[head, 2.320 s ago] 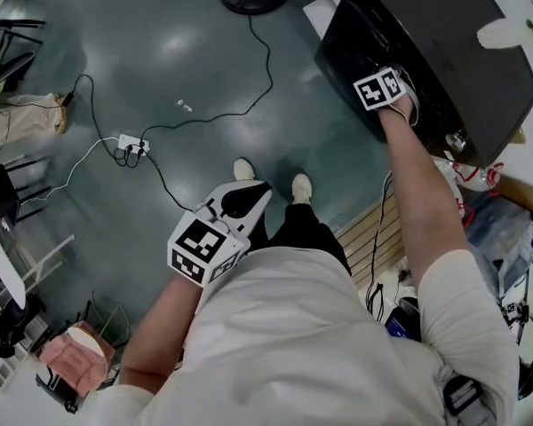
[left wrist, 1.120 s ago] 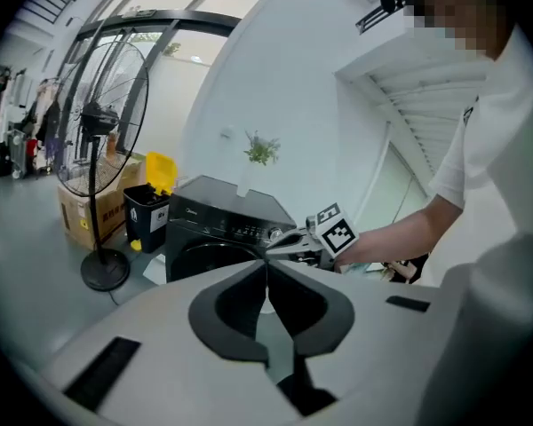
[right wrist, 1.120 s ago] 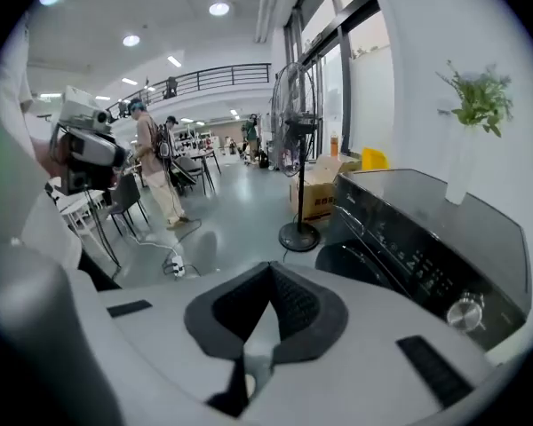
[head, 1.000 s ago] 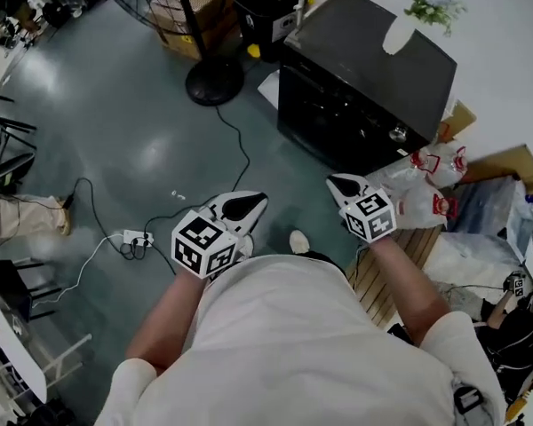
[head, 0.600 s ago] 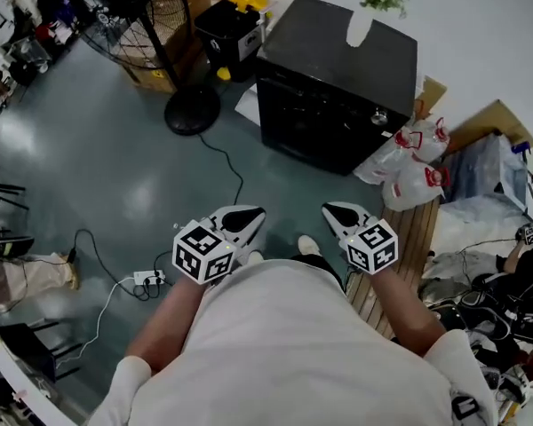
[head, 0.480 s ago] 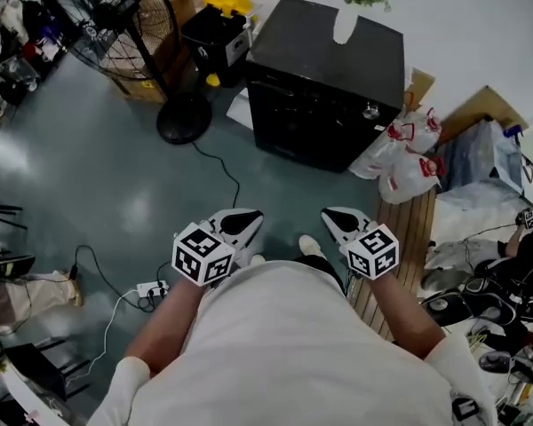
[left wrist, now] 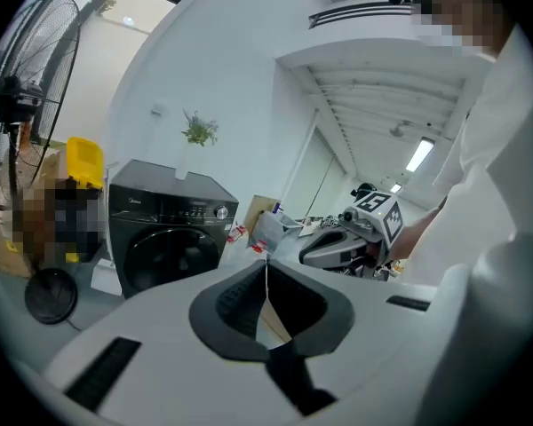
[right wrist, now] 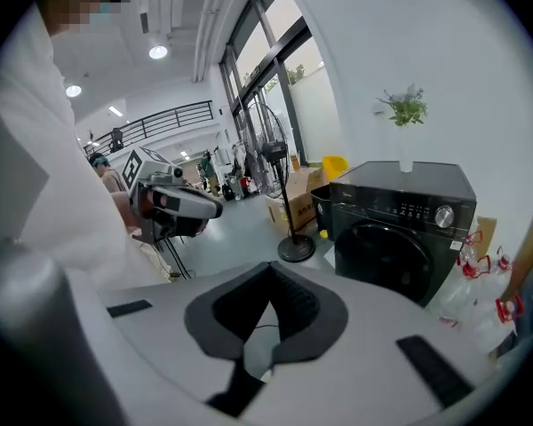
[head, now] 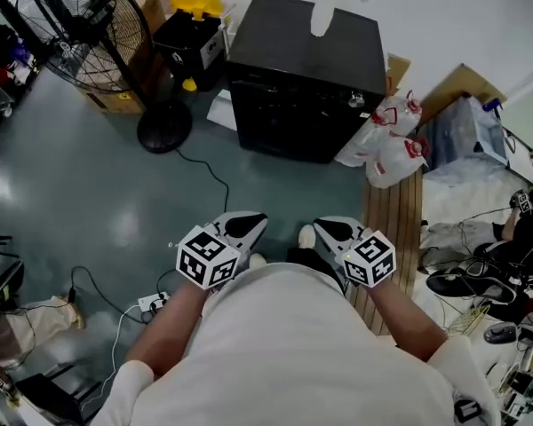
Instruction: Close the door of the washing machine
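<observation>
Washing machine (head: 306,87) stands with its door (right wrist: 398,260) shut. Well short of it, left gripper (head: 246,224) and right gripper (head: 327,230) hover side by side, both clenched on nothing.

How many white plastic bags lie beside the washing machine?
2, right of the washing machine in head view: one bag nearest it, another beside that. More may be hidden.

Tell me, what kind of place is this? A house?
Probably a workshop or lab, not a house: the washer stands on a bare grey floor near a big fan, and a power strip lies loose on the floor.
</observation>
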